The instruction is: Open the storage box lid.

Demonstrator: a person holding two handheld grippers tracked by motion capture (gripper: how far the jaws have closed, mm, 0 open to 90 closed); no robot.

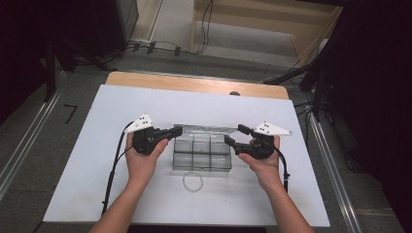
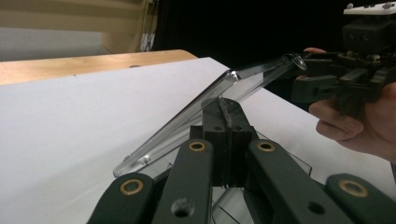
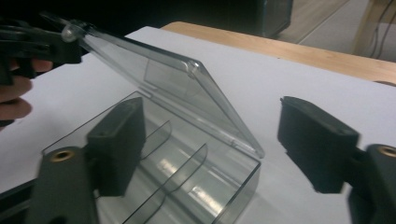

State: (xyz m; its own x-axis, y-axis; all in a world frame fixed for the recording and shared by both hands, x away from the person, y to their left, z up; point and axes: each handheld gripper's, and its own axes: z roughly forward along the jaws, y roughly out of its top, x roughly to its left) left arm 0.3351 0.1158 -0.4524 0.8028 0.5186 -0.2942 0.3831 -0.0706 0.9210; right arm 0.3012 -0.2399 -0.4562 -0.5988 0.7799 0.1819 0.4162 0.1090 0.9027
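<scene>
Left tongs (image 2: 223, 109) pinch the clear box's (image 1: 202, 154) thin lid (image 2: 205, 105) edge, right tongs (image 3: 210, 140) gape wide; light, slick, brittle plastic.

We see a bead bracelet (image 1: 194, 182) low in the frame's centre on the white tabletop (image 1: 97, 160), cables (image 1: 160, 46) on the floor above.

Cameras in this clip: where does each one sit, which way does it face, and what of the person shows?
High view: above the person's side, looking forward and down on the white table; both forearms, left gripper and right gripper flank the clear box.
Left gripper view: rides the left gripper, shut on the raised lid; the other hand shows opposite.
Right gripper view: rides the open right gripper, looking into the box's compartments.
Shared: both gripper views show the lid tilted open.
</scene>
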